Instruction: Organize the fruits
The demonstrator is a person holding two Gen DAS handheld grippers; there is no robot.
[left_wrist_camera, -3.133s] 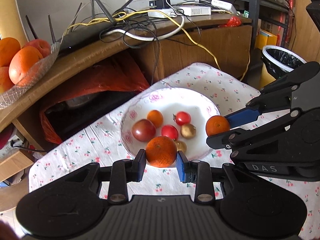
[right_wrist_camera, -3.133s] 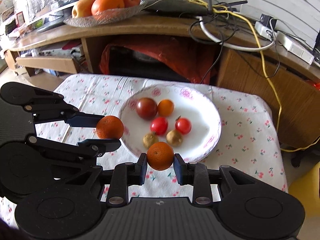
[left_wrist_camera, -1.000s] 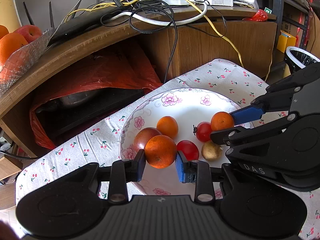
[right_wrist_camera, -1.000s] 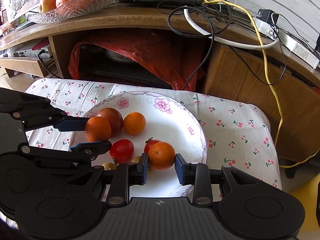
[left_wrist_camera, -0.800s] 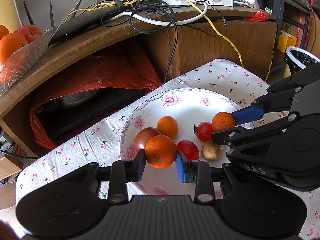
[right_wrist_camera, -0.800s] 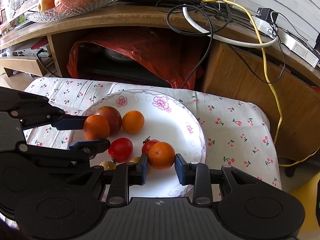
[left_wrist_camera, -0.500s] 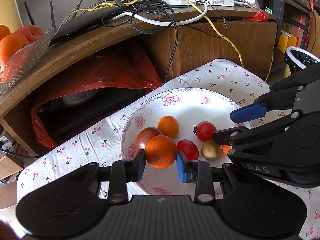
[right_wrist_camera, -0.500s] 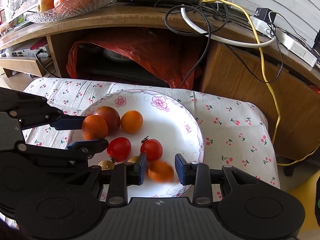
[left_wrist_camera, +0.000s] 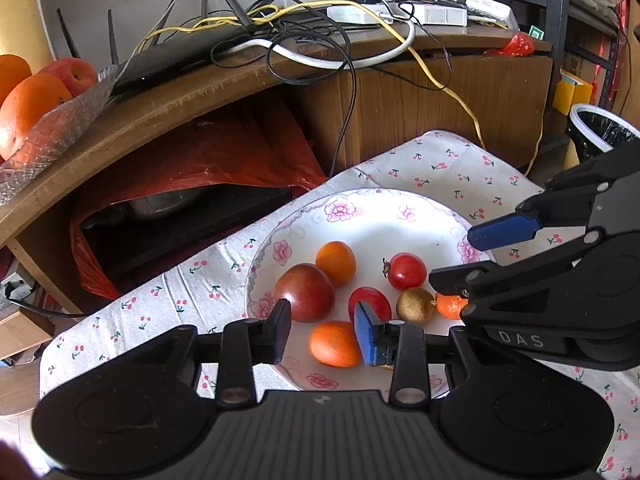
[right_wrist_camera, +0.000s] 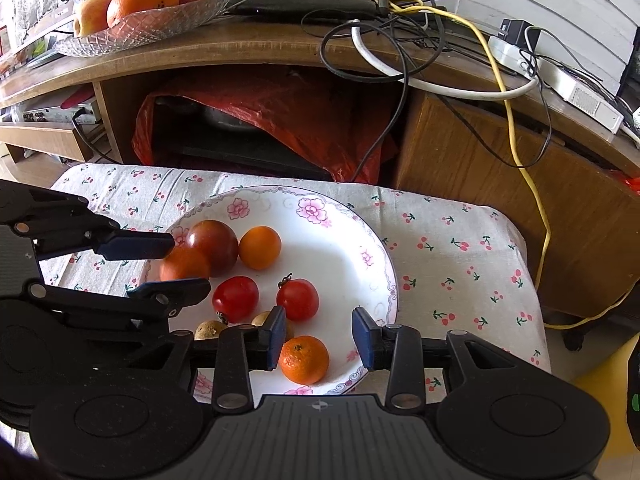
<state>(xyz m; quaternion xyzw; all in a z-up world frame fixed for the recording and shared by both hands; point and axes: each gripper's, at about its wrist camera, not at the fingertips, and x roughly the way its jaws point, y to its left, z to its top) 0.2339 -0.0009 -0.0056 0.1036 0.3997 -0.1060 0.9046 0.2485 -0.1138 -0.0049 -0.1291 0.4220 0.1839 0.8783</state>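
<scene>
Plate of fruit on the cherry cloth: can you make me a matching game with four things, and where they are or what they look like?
Things:
1. right claw
2. mandarin just below that claw
3. glass bowl
4. biggest tomato

Clues:
A. dark reddish-brown
B. up on the wooden shelf, holding oranges and apples
C. open, gripping nothing
D. lying on the plate by its near rim

Pairs: 1-C, 2-D, 3-B, 4-A.
</scene>
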